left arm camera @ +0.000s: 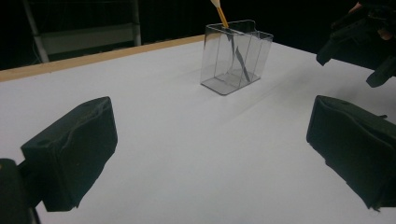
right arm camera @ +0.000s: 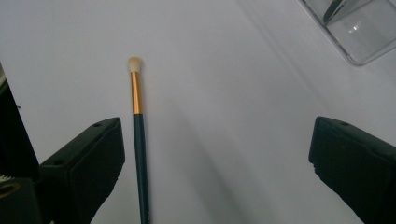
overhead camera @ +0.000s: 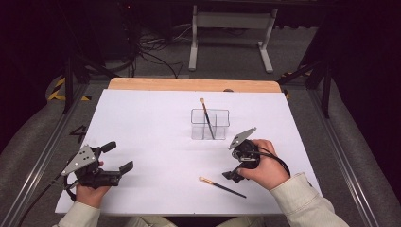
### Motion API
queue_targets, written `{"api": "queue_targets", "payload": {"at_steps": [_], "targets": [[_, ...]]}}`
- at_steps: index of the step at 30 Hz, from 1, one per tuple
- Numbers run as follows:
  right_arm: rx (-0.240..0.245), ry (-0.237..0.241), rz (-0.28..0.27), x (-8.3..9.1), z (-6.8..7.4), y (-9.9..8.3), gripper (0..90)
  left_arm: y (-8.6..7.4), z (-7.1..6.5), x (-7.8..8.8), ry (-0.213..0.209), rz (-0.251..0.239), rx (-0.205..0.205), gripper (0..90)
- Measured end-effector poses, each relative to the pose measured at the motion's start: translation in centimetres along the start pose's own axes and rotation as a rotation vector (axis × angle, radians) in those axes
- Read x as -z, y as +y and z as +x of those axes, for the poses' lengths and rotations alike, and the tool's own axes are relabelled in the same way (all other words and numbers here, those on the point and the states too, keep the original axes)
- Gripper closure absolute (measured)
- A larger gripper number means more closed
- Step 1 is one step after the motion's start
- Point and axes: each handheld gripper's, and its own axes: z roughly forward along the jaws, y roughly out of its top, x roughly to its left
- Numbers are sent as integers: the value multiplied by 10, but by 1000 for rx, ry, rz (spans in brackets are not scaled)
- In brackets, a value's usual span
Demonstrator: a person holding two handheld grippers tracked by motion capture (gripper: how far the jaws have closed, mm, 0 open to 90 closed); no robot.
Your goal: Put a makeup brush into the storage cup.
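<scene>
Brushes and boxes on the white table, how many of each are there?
Brushes: 2, one lying on the table near the right gripper, one standing in the box.
Clear plastic box: 1.
Total: 3 things.

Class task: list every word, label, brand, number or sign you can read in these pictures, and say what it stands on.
None can be read.
Lying brush: no print shows on its handle.
Clear holder and the brush standing in it: no label.
Both tongs, left and right: plain black, no marking.
Yellow-black floor tape: stripes, no words.
</scene>
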Motion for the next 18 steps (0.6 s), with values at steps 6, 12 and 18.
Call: {"api": "queue_targets", "payload": {"at_steps": [6,12,18], "targets": [[1,2,16,-7,2,-1,47,0,0,0,-3,0,2,26],[3,4,42,-14,5,-5,55,1,0,-2,-8,3,0,26],[14,-1,67,-21,8,-9,71,1,0,-3,-4,4,-6,26]]}}
